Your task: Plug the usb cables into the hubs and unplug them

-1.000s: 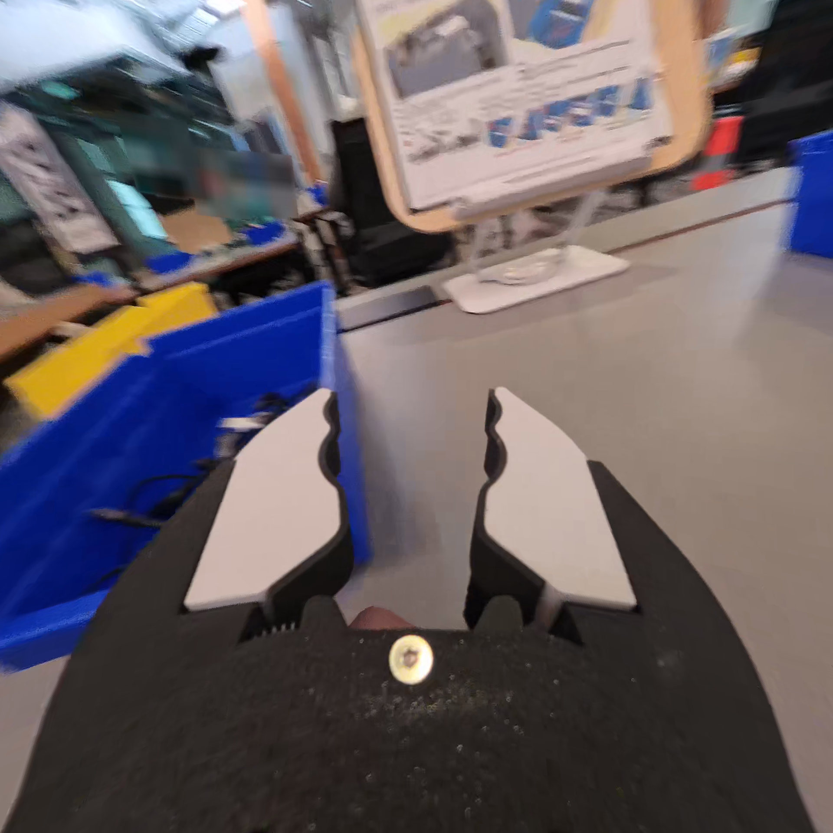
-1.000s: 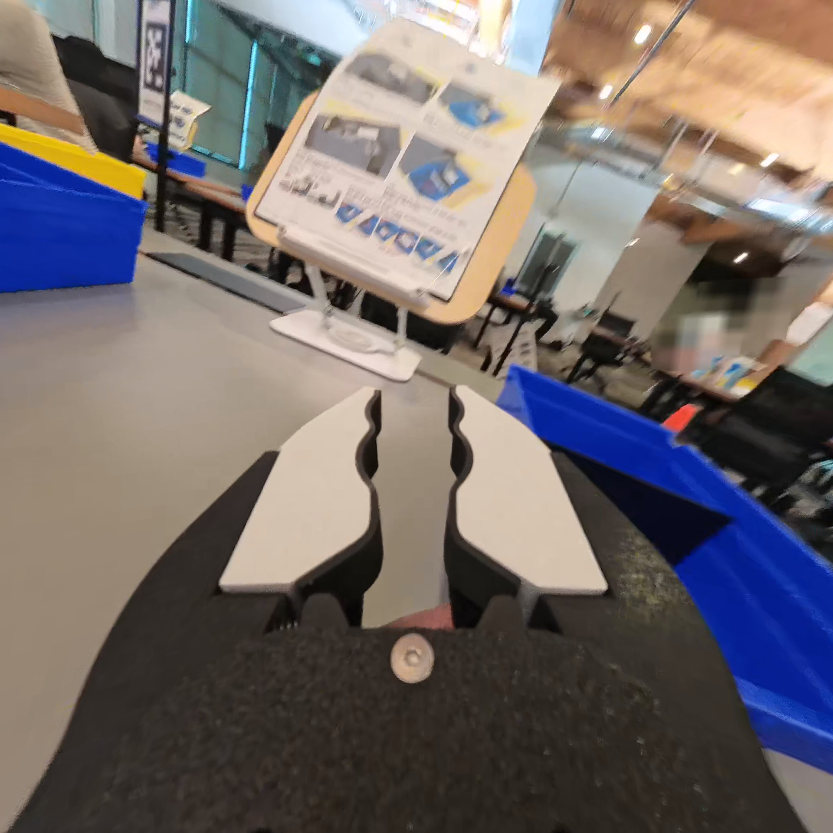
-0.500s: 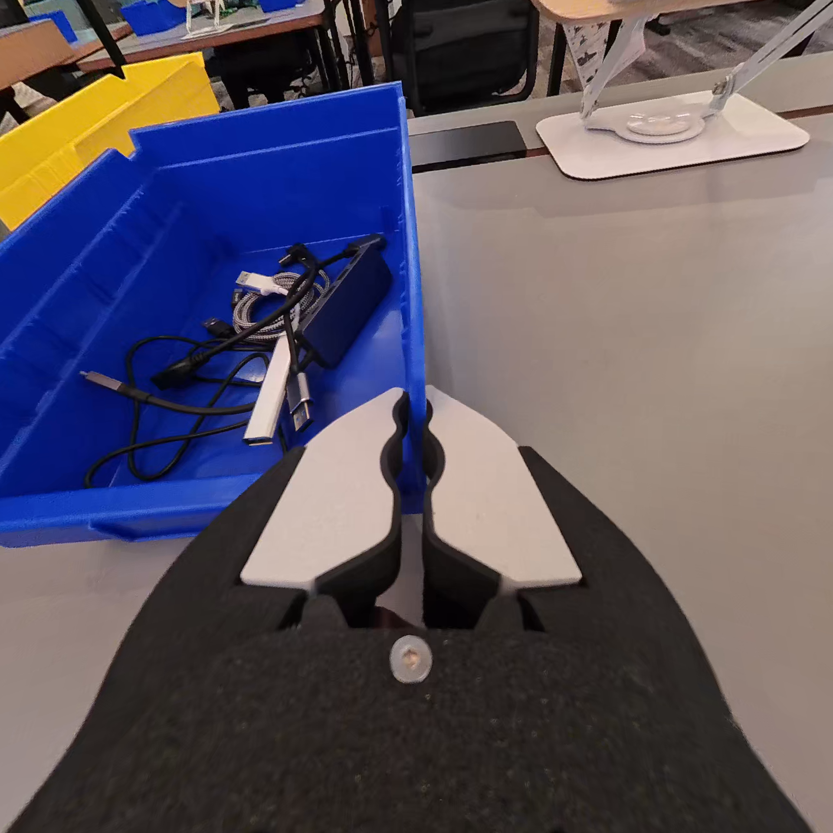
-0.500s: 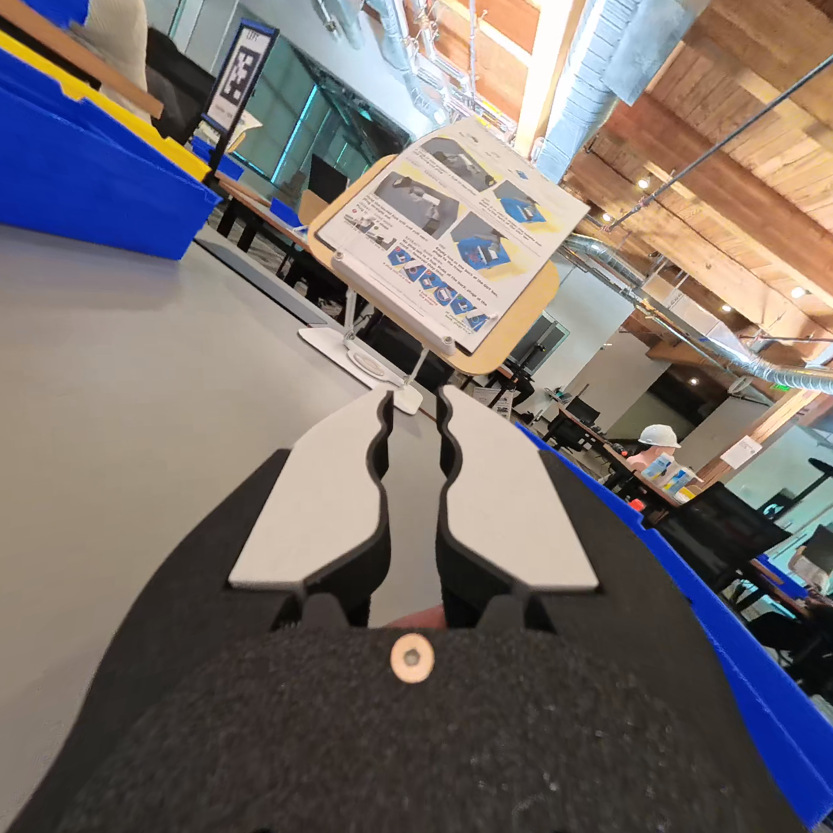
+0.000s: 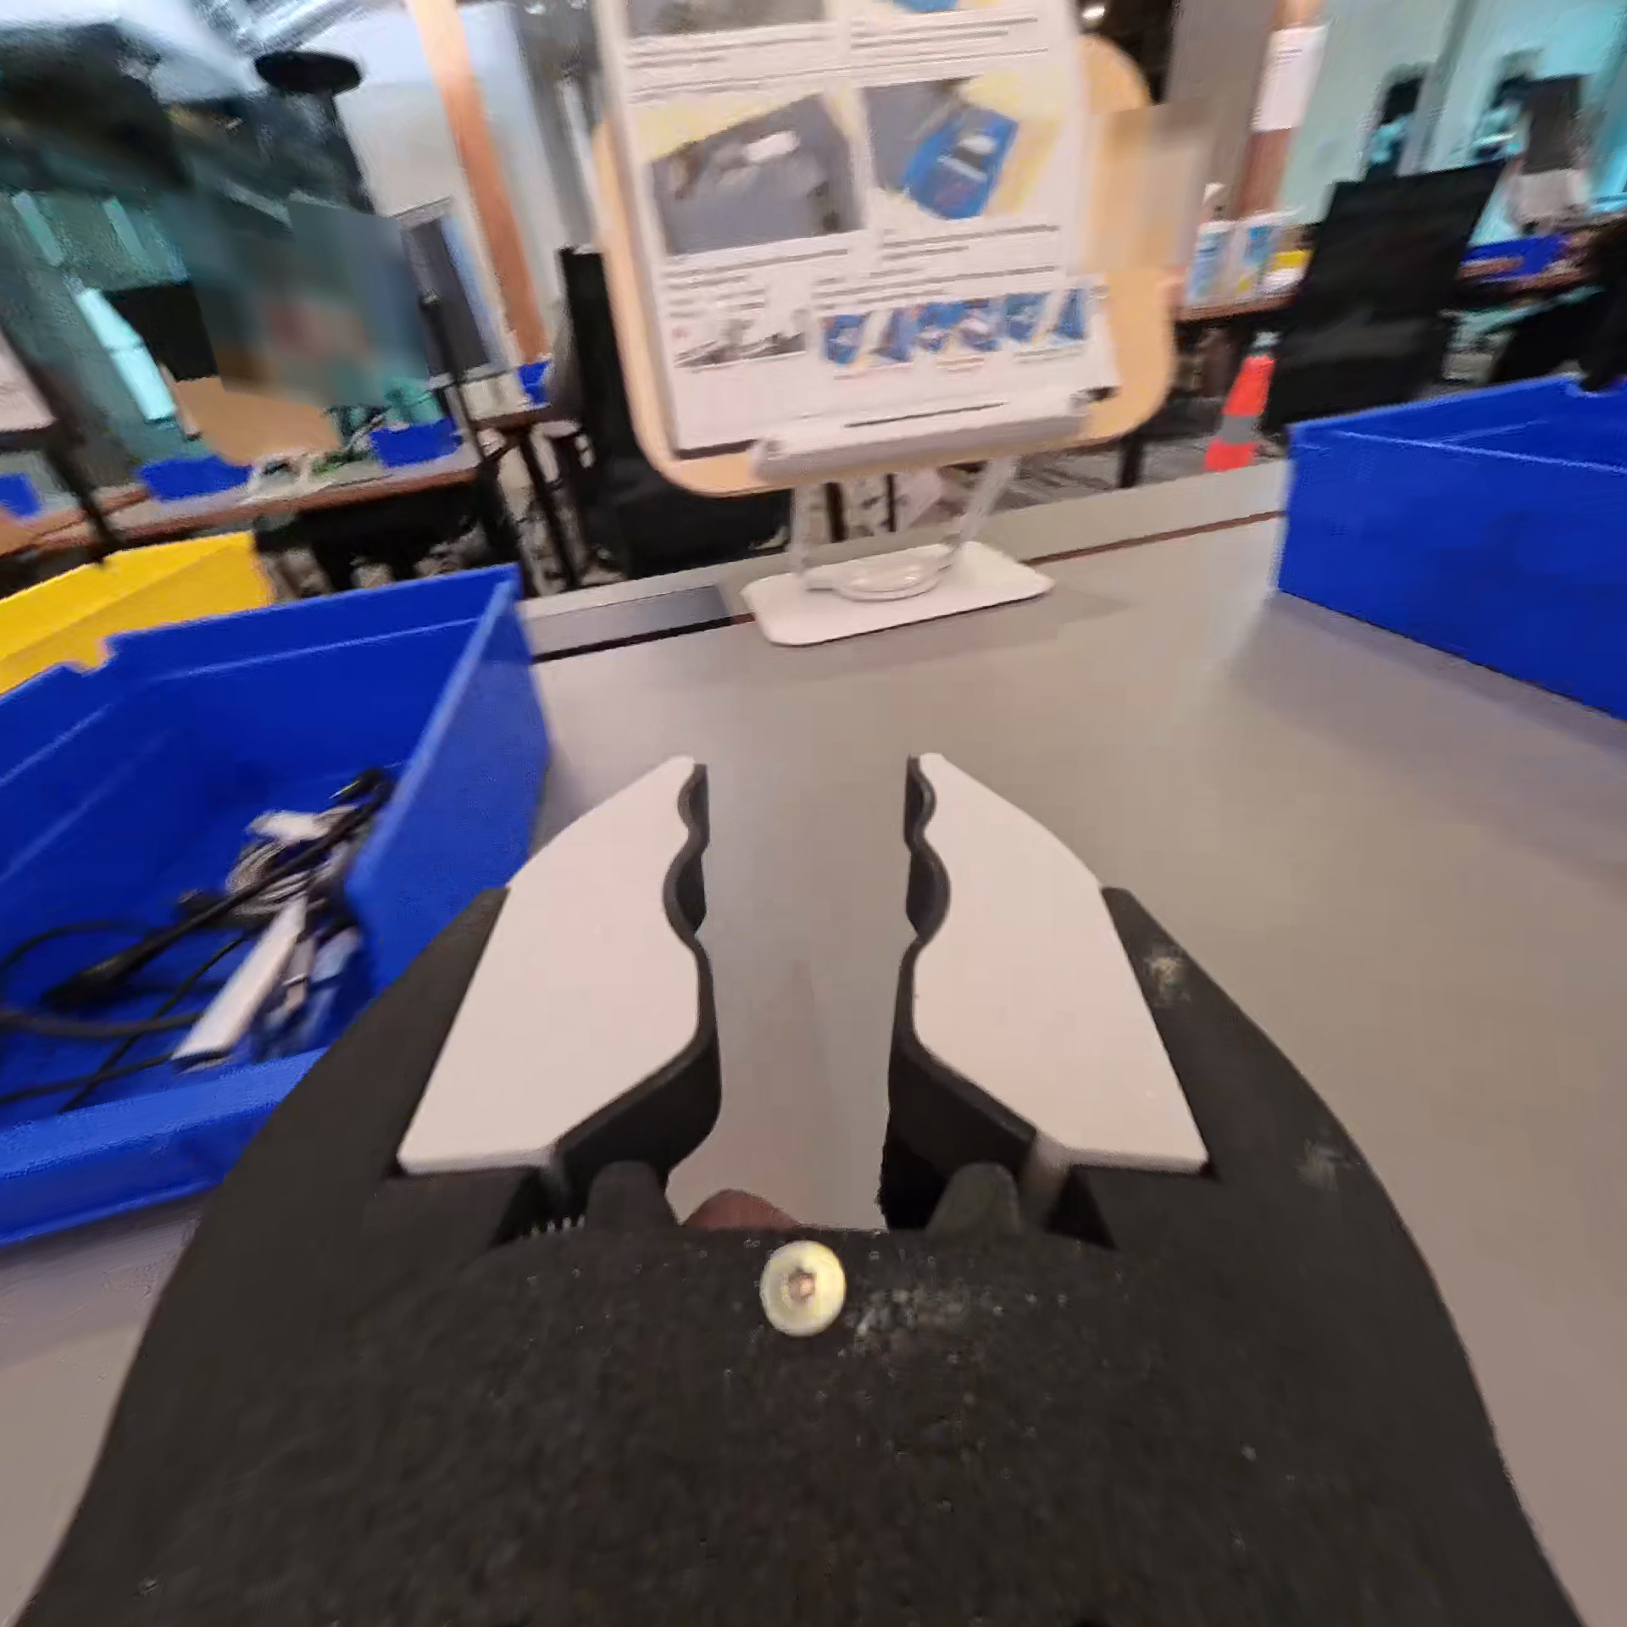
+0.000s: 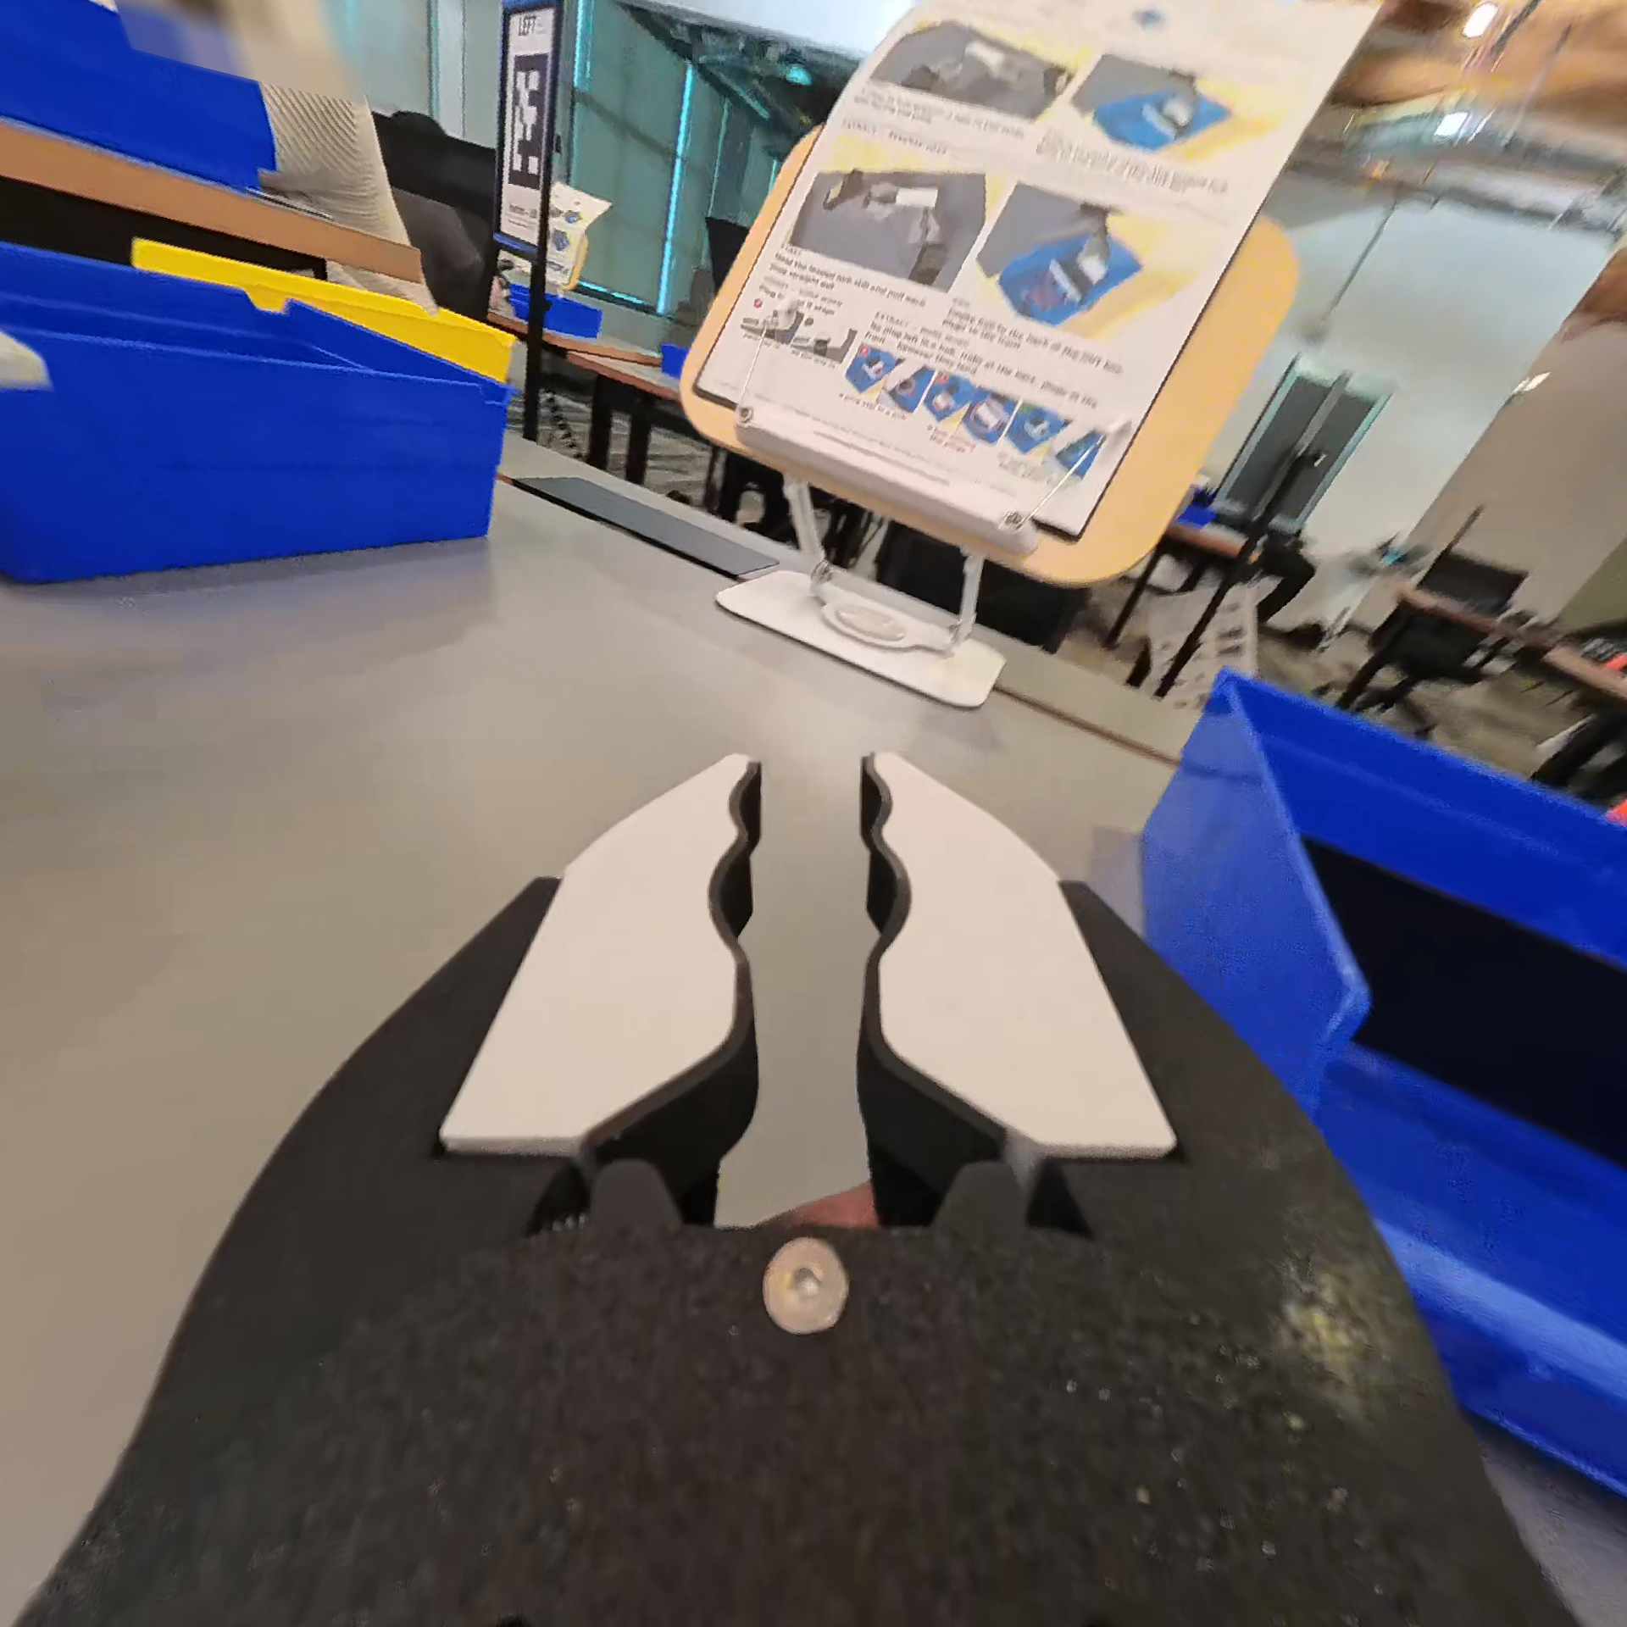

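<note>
In the left wrist view, a blue bin [image 5: 458, 792] at the left holds a tangle of black and braided USB cables [image 5: 176, 951] and a silver hub [image 5: 246, 995]; the picture is blurred. My left gripper [image 5: 803, 775] is open and empty, over the bare grey table to the right of that bin. In the right wrist view, my right gripper [image 6: 810, 775] is open by a narrow gap and empty, above the table, left of another blue bin [image 6: 1233, 898] whose inside is dark.
A wooden board with an instruction sheet [image 5: 880, 229] stands on a white base [image 5: 898, 585] at the table's far edge; it also shows in the right wrist view [image 6: 986, 282]. A yellow bin [image 5: 114, 599] sits behind the left blue bin. A second blue bin [image 5: 1453, 546] stands at the right. About 25 cm separates my left fingertips from my right.
My left gripper has opened from nearly shut and tilted up and right, away from over the cable bin. My right gripper has tilted down and opened slightly.
</note>
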`<action>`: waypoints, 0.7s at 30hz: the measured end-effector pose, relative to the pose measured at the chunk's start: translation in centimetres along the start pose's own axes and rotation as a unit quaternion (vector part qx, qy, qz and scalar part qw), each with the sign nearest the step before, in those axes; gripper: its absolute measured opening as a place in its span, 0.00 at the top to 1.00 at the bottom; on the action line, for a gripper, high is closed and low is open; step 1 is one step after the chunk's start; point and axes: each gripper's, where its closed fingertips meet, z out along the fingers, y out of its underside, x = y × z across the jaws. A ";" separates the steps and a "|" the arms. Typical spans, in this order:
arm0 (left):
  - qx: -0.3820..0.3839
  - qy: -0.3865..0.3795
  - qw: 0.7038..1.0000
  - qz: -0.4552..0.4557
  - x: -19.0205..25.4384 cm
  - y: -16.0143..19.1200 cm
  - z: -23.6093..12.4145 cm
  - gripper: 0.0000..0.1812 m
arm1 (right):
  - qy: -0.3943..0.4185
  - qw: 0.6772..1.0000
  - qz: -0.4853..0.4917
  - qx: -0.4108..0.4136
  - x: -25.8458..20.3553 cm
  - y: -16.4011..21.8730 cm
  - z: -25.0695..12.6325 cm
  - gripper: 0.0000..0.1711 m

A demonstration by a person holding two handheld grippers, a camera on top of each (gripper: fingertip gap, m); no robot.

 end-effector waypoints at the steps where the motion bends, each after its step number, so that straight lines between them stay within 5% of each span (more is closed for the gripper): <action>1: -0.008 0.013 1.000 0.014 1.4 0.5 0.4 0.77 | -0.009 1.000 0.019 -0.009 -0.1 0.3 0.2 0.87; 12: -0.152 0.075 0.985 -0.031 3.7 5.2 3.4 0.70 | -0.015 0.994 0.080 -0.079 0.7 2.4 1.5 0.80; 21: -0.161 0.074 0.984 -0.017 3.9 5.5 3.6 0.74 | -0.010 0.995 0.074 -0.066 0.8 2.2 1.0 0.86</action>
